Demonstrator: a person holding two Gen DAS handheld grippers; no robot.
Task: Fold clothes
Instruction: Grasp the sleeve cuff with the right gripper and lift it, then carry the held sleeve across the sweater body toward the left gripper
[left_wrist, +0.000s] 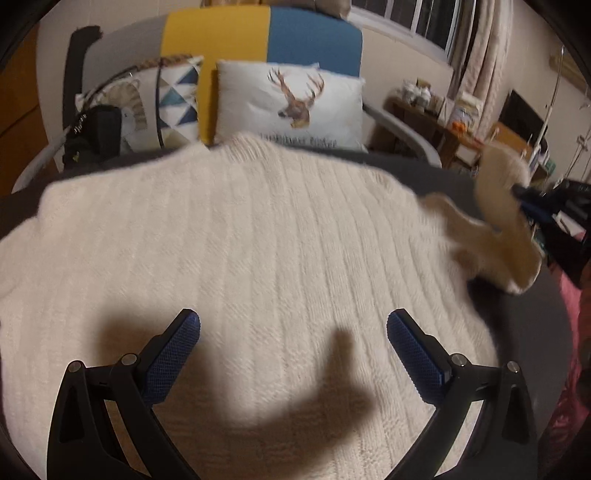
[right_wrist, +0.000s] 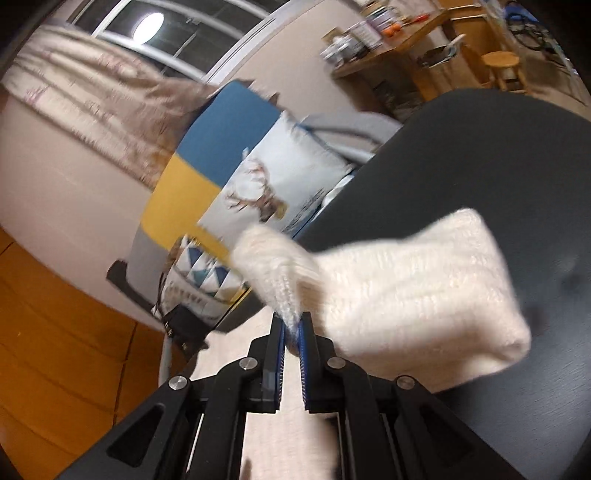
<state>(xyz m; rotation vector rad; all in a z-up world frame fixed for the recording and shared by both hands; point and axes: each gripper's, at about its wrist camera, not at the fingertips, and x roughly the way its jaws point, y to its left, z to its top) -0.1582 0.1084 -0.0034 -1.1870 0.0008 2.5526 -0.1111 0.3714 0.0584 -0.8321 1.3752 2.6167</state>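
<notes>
A deer-print pillow (left_wrist: 291, 107) leans on a yellow-and-blue cushion (left_wrist: 266, 33). A triangle-patterned pillow (left_wrist: 173, 96) sits beside it.

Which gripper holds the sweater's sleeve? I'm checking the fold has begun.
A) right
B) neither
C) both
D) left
A: the right gripper is shut on the sleeve, lifted off the dark surface, while the left gripper hangs open above the sweater.

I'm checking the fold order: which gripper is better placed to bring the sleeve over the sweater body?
Right. The right gripper is shut on the cream sleeve, lifted off the dark surface. The left gripper is open and empty over the sweater body.
</notes>
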